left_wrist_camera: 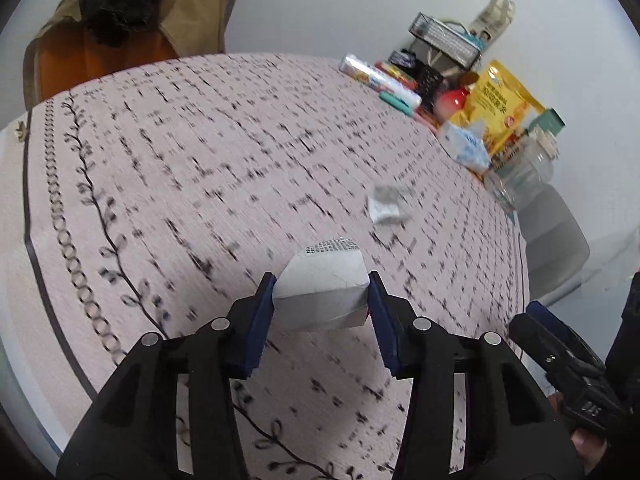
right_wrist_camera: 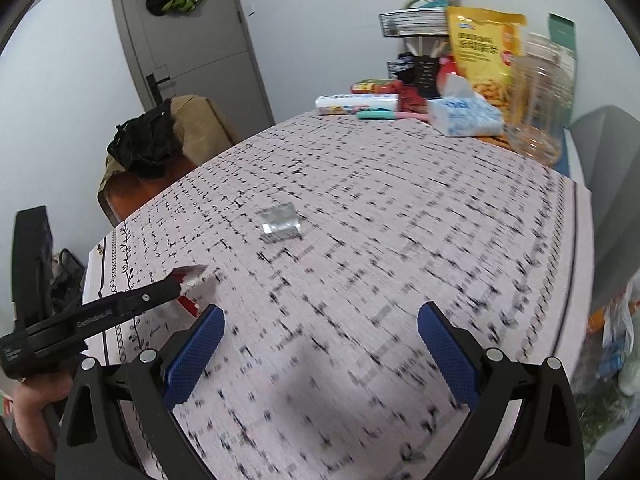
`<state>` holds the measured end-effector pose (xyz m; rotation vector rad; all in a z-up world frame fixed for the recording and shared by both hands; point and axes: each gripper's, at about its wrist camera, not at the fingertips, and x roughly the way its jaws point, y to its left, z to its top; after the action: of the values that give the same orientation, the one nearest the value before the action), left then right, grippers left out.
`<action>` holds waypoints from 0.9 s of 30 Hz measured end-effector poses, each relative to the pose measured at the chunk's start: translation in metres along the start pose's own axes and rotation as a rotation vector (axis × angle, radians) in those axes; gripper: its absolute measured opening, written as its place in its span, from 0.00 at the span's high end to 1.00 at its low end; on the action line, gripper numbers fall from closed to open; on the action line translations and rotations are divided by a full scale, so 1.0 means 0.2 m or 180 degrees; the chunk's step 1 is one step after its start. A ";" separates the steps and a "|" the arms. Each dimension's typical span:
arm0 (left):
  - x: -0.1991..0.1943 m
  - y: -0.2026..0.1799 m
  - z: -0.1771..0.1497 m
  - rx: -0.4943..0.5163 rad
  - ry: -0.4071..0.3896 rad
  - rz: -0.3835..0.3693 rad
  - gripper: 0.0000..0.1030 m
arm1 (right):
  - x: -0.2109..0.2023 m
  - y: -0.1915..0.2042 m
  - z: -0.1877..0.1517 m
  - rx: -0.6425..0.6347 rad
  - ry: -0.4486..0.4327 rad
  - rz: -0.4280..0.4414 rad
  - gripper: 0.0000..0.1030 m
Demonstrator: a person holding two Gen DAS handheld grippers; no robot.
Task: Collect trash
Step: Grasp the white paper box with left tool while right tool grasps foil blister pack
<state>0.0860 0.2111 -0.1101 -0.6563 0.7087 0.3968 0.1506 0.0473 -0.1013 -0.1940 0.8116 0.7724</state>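
A small crumpled box (left_wrist_camera: 322,294) is clamped between the pads of the left gripper (left_wrist_camera: 322,300) and is held clear above the tablecloth (left_wrist_camera: 200,168). The right gripper (right_wrist_camera: 320,344) is spread wide with nothing in it. One piece is thus judged collected but not yet binned, while a silvery wrapper (right_wrist_camera: 280,224) is left lying well ahead of both tools.

Both grippers, left gripper (left_wrist_camera: 322,300) and right gripper (right_wrist_camera: 320,344), have glossy black plastic arms, round silver bolts at the joints, and blue textured finger pads (right_wrist_camera: 196,354).
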 end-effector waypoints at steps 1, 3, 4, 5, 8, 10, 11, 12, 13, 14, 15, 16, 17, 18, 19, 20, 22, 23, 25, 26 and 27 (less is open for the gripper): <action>0.00 0.01 0.01 -0.0007 -0.0025 0.0024 0.55 | 0.03 0.03 0.02 -0.0028 0.0023 -0.0004 0.08; 0.00 0.04 0.05 -0.0031 -0.0056 0.0054 0.55 | 0.07 0.07 0.06 -0.0072 0.0042 0.0001 0.08; 0.01 0.05 0.06 -0.0041 -0.0065 0.0063 0.55 | 0.10 0.09 0.08 -0.0101 0.0044 0.0019 0.08; 0.01 0.07 0.08 -0.0052 -0.0078 0.0072 0.55 | 0.11 0.11 0.10 -0.0119 0.0049 0.0024 0.08; 0.02 0.10 0.11 -0.0089 -0.0113 0.0092 0.55 | 0.20 0.16 0.15 -0.0159 0.0094 0.0025 0.08; 0.03 0.13 0.13 -0.0134 -0.0125 0.0091 0.55 | 0.26 0.19 0.18 -0.0192 0.0132 0.0018 0.08; 0.03 0.14 0.14 -0.0153 -0.0125 0.0084 0.55 | 0.30 0.20 0.19 -0.0210 0.0153 0.0005 0.08; 0.04 0.16 0.15 -0.0170 -0.0128 0.0079 0.55 | 0.33 0.21 0.21 -0.0229 0.0175 -0.0004 0.08; 0.04 0.17 0.15 -0.0187 -0.0138 0.0077 0.55 | 0.36 0.22 0.22 -0.0245 0.0195 -0.0014 0.08; 0.04 0.18 0.16 -0.0201 -0.0145 0.0074 0.55 | 0.40 0.22 0.23 -0.0261 0.0218 -0.0038 0.08; 0.04 0.19 0.16 -0.0216 -0.0151 0.0071 0.55 | 0.43 0.23 0.24 -0.0277 0.0236 -0.0058 0.08; 0.04 0.21 0.17 -0.0237 -0.0160 0.0069 0.55 | 0.46 0.23 0.26 -0.0298 0.0254 -0.0070 0.08; 0.03 0.22 0.17 -0.0251 -0.0166 0.0071 0.55 | 0.49 0.23 0.27 -0.0312 0.0269 -0.0084 0.08; 0.03 0.22 0.17 -0.0261 -0.0170 0.0074 0.55 | 0.53 0.24 0.28 -0.0328 0.0289 -0.0110 0.08; 0.03 0.24 0.18 -0.0271 -0.0175 0.0076 0.55 | 0.55 0.24 0.29 -0.0335 0.0302 -0.0124 0.08; 0.03 0.25 0.18 -0.0270 -0.0178 0.0073 0.55 | 0.57 0.24 0.29 -0.0338 0.0319 -0.0130 0.08; 0.03 0.27 0.19 -0.0281 -0.0179 0.0061 0.55 | 0.63 0.25 0.30 -0.0343 0.0357 -0.0146 0.08; 0.03 0.28 0.20 -0.0302 -0.0187 0.0061 0.55 | 0.65 0.25 0.31 -0.0350 0.0366 -0.0155 0.09; 0.02 0.29 0.21 -0.0325 -0.0202 0.0080 0.55 | 0.69 0.26 0.31 -0.0378 0.0390 -0.0172 0.15; 0.03 0.30 0.21 -0.0337 -0.0205 0.0095 0.55 | 0.71 0.27 0.31 -0.0402 0.0412 -0.0173 0.22; 0.02 0.31 0.21 -0.0348 -0.0205 0.0102 0.55 | 0.73 0.27 0.32 -0.0428 0.0437 -0.0162 0.29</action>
<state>0.0762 0.2852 -0.1146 -0.7326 0.6402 0.4868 0.2139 0.1936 -0.1549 -0.3899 0.8816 0.7721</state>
